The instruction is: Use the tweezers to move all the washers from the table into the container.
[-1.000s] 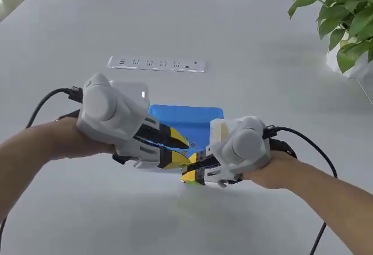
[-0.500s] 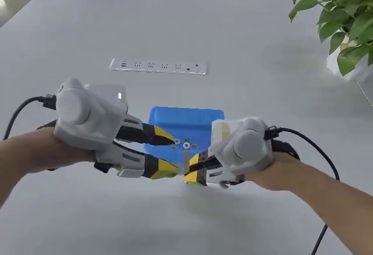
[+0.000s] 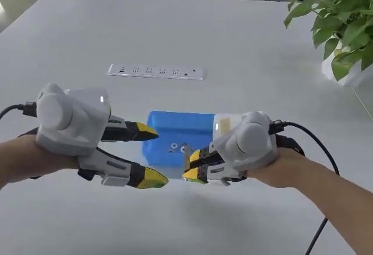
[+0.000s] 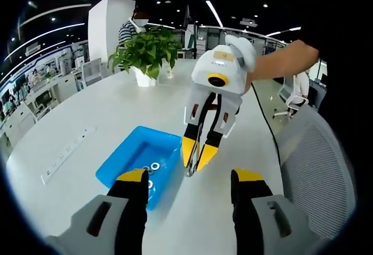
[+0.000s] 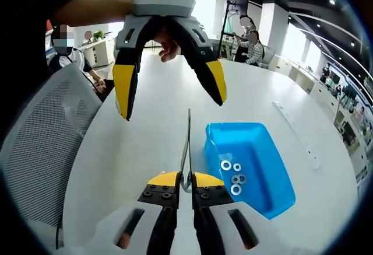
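The blue container (image 3: pixel 175 123) lies flat on the grey table, with several washers (image 3: pixel 178 147) inside it. My right gripper (image 3: pixel 197 172) sits at the container's near right corner, shut on the metal tweezers (image 5: pixel 186 141), whose tips point over the table beside the container (image 5: pixel 262 173). The washers (image 5: pixel 233 176) lie to the right of the tweezers. My left gripper (image 3: pixel 150 156) hovers left of the container, jaws wide open and nothing between them. In the left gripper view the right gripper (image 4: pixel 198 153) faces me, with the container (image 4: pixel 137 153) and washers (image 4: pixel 154 166) to its left.
A white power strip (image 3: pixel 156 71) lies beyond the container. A potted plant (image 3: pixel 338 27) stands at the far right edge of the table. A mesh chair (image 5: pixel 35 132) stands behind the near edge. People are in the room behind.
My left gripper has drawn back to the left, off the container, uncovering the washers inside. The right gripper has stayed put with the tweezers. The head camera has shifted slightly.
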`<state>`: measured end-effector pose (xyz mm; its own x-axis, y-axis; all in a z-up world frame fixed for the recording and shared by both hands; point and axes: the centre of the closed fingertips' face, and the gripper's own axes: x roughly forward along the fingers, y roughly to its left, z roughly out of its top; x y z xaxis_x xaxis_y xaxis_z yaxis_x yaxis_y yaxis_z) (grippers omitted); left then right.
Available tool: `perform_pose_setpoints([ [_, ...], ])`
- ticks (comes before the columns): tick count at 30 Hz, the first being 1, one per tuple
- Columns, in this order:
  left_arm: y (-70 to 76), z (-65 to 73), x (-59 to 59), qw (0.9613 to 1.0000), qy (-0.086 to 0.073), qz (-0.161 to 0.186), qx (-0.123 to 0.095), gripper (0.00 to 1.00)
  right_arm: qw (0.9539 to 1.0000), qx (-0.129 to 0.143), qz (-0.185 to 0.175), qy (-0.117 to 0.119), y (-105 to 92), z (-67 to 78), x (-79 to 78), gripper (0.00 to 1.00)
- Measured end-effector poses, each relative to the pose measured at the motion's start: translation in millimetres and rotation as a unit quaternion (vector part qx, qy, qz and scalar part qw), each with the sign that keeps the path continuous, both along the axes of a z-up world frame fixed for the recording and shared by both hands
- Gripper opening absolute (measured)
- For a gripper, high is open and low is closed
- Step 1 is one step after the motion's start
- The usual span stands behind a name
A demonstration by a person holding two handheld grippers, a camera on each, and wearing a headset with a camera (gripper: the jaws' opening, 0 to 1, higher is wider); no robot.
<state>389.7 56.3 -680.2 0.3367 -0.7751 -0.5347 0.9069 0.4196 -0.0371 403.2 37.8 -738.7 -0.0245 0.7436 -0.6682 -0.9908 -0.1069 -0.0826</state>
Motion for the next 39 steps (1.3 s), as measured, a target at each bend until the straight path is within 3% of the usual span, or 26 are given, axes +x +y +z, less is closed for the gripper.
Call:
perform_pose_setpoints([
  [18,13.6,7.9,-2.1,0.9996,-0.001,0.028,-0.003,0.87,0.9999,0.006,0.008,-0.007,-1.4,37.0,7.6,0.08],
  [27,15.5,9.0,-5.9,0.9992,0.005,0.039,-0.011,0.92,0.9996,0.016,0.013,-0.020,7.8,56.2,24.0,0.08],
  [31,18.1,8.9,-6.1,0.9988,0.008,0.046,-0.015,0.99,0.9994,0.019,0.015,-0.025,13.5,59.3,32.5,0.08],
  [39,24.2,8.6,-7.3,0.9984,0.012,0.053,-0.016,0.99,0.9989,0.021,0.025,-0.032,24.2,59.8,44.0,0.08],
])
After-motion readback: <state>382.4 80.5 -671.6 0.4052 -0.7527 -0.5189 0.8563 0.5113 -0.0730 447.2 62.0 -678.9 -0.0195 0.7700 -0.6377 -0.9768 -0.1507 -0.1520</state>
